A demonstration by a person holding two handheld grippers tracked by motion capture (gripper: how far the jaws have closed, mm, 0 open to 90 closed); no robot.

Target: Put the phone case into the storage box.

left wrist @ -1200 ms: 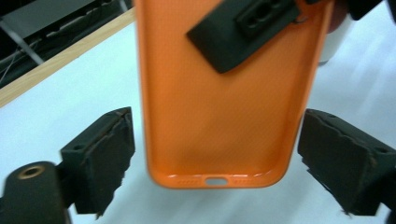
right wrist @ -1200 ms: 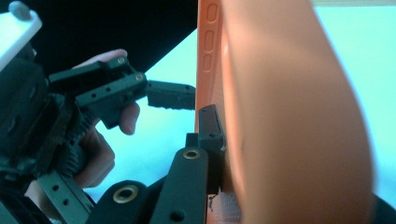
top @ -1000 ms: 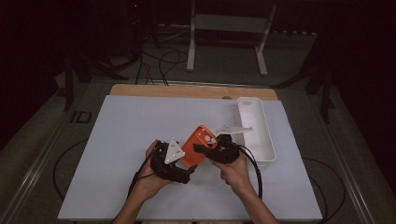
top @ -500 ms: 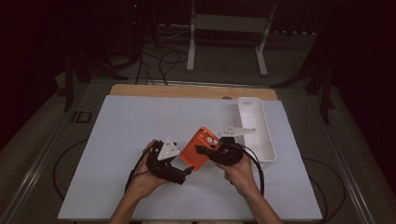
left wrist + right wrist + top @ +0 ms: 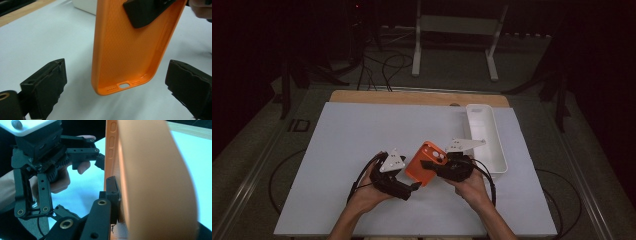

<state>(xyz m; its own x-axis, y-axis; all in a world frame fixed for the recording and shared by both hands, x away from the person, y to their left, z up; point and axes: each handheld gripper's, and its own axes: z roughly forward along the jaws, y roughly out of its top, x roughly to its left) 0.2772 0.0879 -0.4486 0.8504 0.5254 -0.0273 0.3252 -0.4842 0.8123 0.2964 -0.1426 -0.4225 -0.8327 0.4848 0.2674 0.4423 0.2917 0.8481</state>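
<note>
We noted the orange phone case [image 5: 426, 162] held off the bench [image 5: 362, 130], above its white sheet, near the middle front and between the two hands. The right claw [image 5: 428, 165] was clamped on the case at its camera-cutout end; in the right gripper view one black jaw pressed flat against the inner wall of the case [image 5: 150, 182], and the other jaw was hidden behind the blurred orange shell. In the left gripper view the case [image 5: 127, 47] hung with its hollow inner side towards the camera, its port end lowest, and the right claw's pad gripped the upper end. The left claw [image 5: 115, 85] stood apart, one jaw on each side of the port end, neither one touching it. In the high view the left claw [image 5: 414, 187] sat just below the case's near edge. The white tray [image 5: 492, 145] lay on the right part of the bench, just beyond the right hand, and we could not make out anything inside it. We judged the lift done and a handover or two-handed grip only begun: the left claw was lined up but had yet to close. Whether the case was bound for the tray we could not tell.
</note>
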